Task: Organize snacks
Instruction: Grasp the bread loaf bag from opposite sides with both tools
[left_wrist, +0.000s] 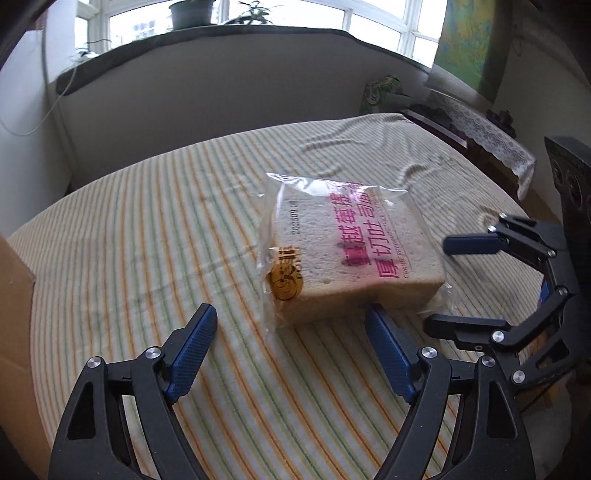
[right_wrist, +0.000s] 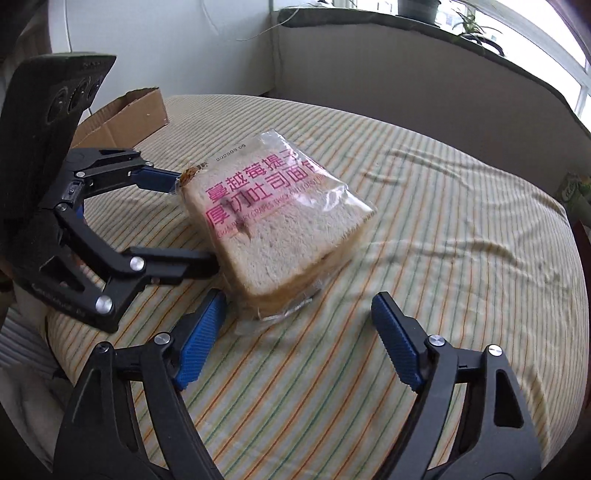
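A clear-wrapped pack of sliced bread (left_wrist: 347, 251) with pink lettering lies flat on the striped cloth (left_wrist: 147, 221). My left gripper (left_wrist: 288, 314) is open just short of the pack's near edge, its right fingertip close to the wrapper. In the right wrist view the bread (right_wrist: 280, 229) lies ahead of my open right gripper (right_wrist: 299, 301), whose left fingertip is near the pack's closest corner. The left gripper (right_wrist: 195, 223) flanks the pack's left side there, pads apart from the bread. The right gripper (left_wrist: 437, 284) stands open at the pack's right side.
A brown cardboard box (right_wrist: 129, 114) with open flaps sits at the cloth's left end; its wall (left_wrist: 14, 295) shows in the left wrist view. A green packet (left_wrist: 380, 94) and a lace-covered side table (left_wrist: 487, 133) are at the far right. A padded ledge with plants runs behind.
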